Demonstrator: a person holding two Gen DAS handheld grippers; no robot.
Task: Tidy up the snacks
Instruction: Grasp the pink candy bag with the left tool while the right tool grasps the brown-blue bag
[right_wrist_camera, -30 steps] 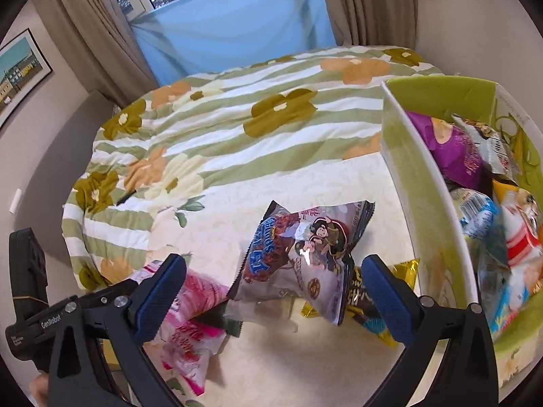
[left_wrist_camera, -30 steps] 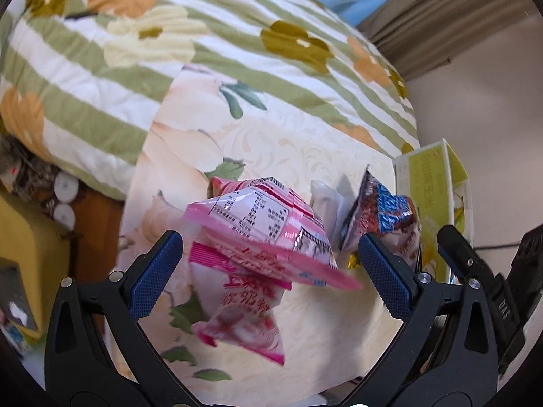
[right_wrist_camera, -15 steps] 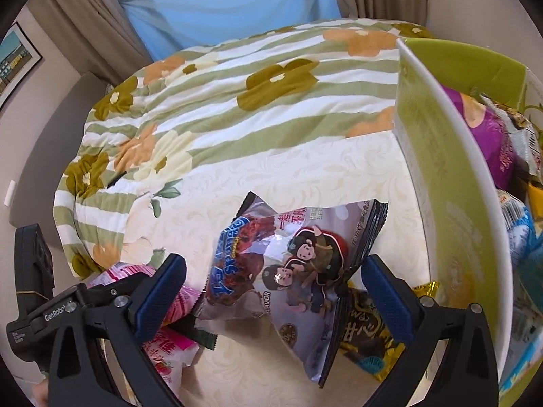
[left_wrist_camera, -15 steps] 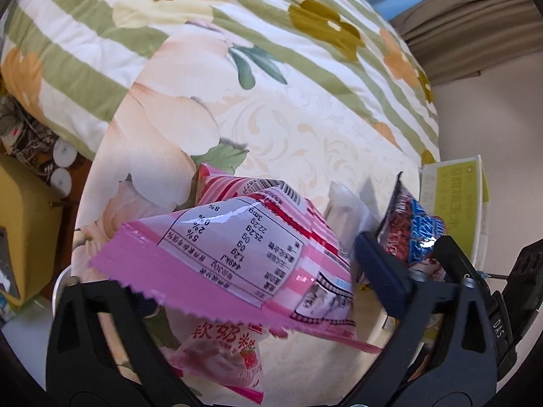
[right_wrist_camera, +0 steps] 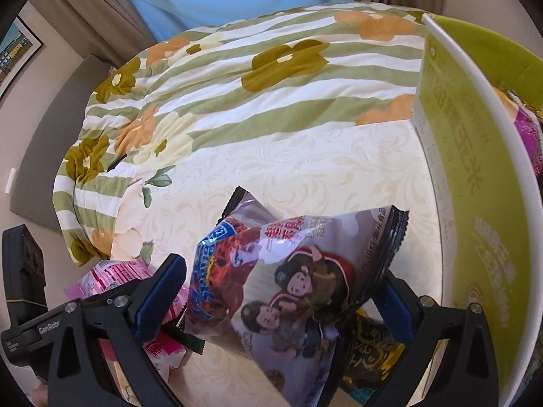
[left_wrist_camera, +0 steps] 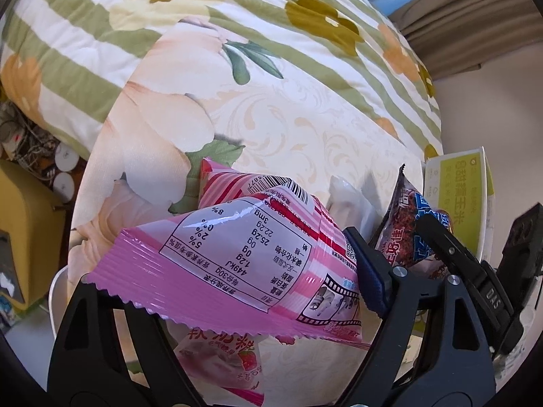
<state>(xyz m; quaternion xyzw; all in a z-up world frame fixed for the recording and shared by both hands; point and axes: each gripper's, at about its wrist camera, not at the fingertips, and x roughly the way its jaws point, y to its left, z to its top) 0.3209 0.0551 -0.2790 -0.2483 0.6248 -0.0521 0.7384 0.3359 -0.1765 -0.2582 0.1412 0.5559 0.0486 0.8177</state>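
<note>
Pink foil fills the left wrist view: a pink snack packet (left_wrist_camera: 244, 254) with a printed nutrition table sits between the two fingers of the left gripper (left_wrist_camera: 237, 291). Its right blue pad presses against the packet's right side, while the left pad is hidden behind the crimped seam. The jaws are closing on the packet. Under it lies a second pink packet (left_wrist_camera: 224, 369) with a strawberry print, flat on the cream floral table (left_wrist_camera: 288, 129). A small white sachet (left_wrist_camera: 349, 200) lies just beyond, and a dark packet with blue lettering (left_wrist_camera: 407, 234) stands at the right, close to the yellow-green box (left_wrist_camera: 458, 190) at the table's right edge. A green-striped flowered quilt (left_wrist_camera: 203, 17) lies behind the table's far edge.

From the right wrist view, the right gripper (right_wrist_camera: 271, 308) has its fingers set fairly wide around the grey monkey-print packet (right_wrist_camera: 292, 281); the packet lies between both blue pads, but whether the pads are pressing on it I cannot tell. A gold-and-black packet (right_wrist_camera: 370, 349) lies partly beneath it. The pink packets show at the lower left, with the left gripper's body beside them. The yellow-green box runs along the table's right edge, with a purple bag (right_wrist_camera: 527, 135) inside it.
</note>
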